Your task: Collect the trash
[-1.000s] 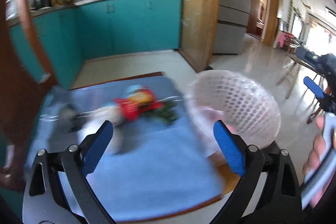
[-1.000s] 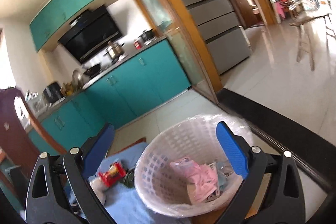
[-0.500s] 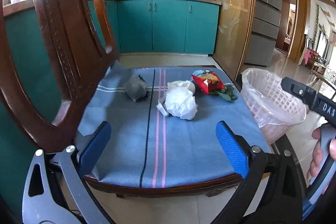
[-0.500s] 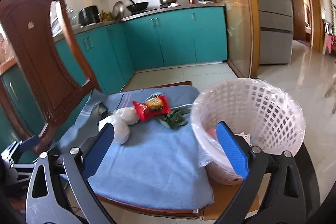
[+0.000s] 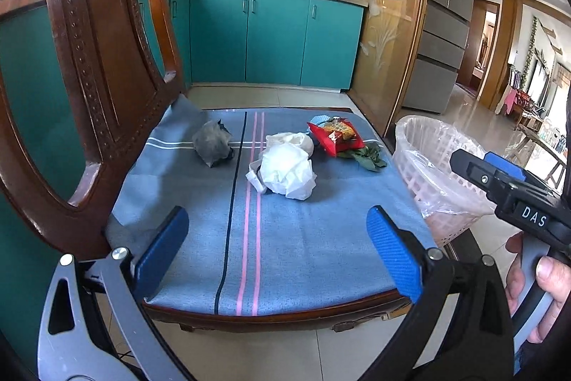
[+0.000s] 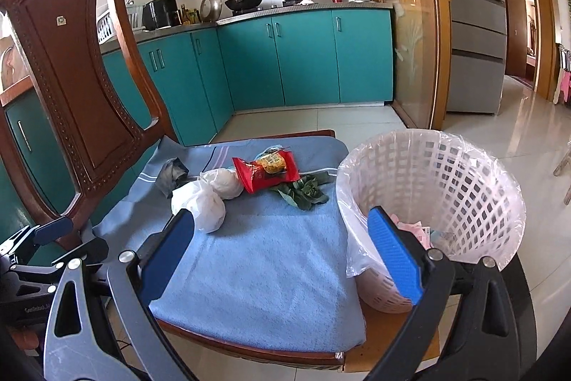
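While both grippers are held short of the near edge of the seat, a wooden chair [image 5: 107,66] with a carved back is seen, its seat covered by a blue cloth [image 5: 285,238] with dark and pink stripes. A white lattice basket [image 6: 464,188] lined with a clear bag is set on the seat's right edge, just beside the cloth; pink and pale scraps are visible inside it. All loose trash is gathered toward the far edge of the seat. A crumpled white bag [image 5: 287,172] is noted nearest the middle, touching a second white bundle [image 6: 223,183] behind it. A red snack wrapper [image 5: 335,138] lies toward the far right corner, overlapping some green leaves [image 5: 367,158] on the side nearer the basket. A crumpled grey wad [image 5: 210,145] sits apart to the left, near the chair back.

The left gripper [image 5: 276,250] is observed with its blue fingers spread wide and nothing between them. The right gripper [image 6: 282,252] is likewise spread wide and empty, one finger over the cloth and the other in front of the basket. A hand [image 5: 539,291] is seen on the right gripper's handle in the left wrist view.
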`<action>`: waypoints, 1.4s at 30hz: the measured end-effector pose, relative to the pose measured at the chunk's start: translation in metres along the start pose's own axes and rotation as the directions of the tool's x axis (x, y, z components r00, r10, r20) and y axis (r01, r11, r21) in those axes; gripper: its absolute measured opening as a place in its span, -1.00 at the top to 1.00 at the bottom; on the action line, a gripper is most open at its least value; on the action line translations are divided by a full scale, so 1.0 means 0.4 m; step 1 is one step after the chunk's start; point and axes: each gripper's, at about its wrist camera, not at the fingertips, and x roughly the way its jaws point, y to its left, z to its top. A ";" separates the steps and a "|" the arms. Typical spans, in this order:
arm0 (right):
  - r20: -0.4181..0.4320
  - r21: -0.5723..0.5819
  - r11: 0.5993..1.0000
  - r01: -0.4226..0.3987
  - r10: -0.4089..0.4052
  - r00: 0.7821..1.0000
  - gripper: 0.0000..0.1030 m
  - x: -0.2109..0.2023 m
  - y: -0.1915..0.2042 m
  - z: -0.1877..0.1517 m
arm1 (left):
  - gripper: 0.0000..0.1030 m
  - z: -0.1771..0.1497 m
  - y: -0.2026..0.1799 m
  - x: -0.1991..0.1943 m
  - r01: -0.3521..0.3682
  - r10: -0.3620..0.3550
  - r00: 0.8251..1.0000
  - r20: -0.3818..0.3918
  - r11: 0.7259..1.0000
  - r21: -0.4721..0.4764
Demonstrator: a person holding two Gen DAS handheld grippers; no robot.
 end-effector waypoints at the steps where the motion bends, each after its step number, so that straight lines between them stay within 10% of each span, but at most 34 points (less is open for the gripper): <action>1: 0.000 -0.001 1.000 -0.001 0.001 1.000 -0.86 -0.001 0.000 -0.001 | -0.93 0.000 -0.001 0.002 -0.001 0.001 1.000 -0.001 1.000 0.001; 42: -0.001 -0.001 1.000 -0.009 0.009 1.000 -0.86 -0.008 -0.009 -0.003 | -0.93 -0.015 -0.028 0.056 0.005 -0.004 0.998 -0.058 1.000 0.016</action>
